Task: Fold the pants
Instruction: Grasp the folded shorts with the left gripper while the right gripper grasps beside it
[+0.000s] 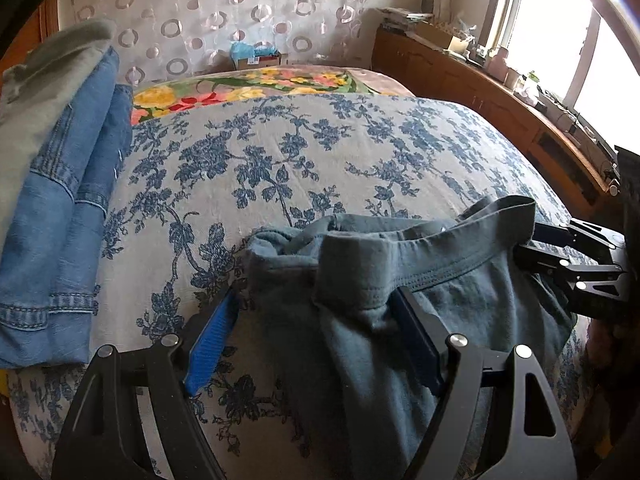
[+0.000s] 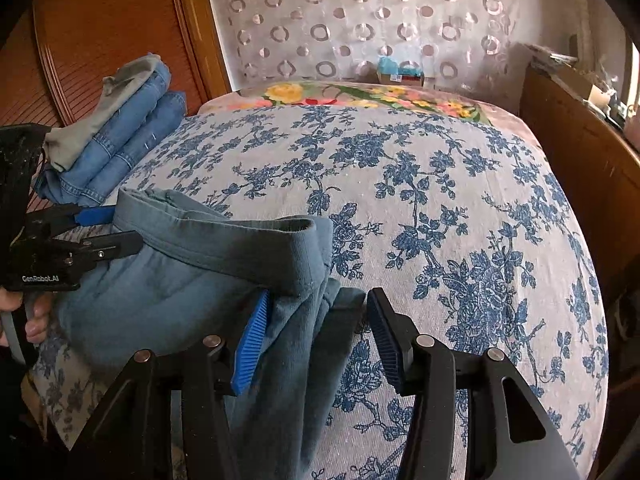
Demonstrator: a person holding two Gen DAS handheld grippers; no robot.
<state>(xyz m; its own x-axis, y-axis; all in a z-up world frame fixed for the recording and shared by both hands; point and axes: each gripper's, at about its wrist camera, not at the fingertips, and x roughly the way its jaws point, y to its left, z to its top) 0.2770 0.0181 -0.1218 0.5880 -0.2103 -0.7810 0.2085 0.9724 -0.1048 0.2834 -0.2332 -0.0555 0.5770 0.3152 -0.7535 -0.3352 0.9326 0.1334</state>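
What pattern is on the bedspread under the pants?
Blue floral vines on pale grey bedspread, clearest in the right wrist view.

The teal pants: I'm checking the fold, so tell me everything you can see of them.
The teal pants are soft knit, with a stitched waistband that stands up, gaping. They lie bunched at the near edge of the bed, legs trailing toward the cameras. The left gripper straddles one waistband end, fingers wide apart. The right gripper has cloth between its fingers, open and not pinching.
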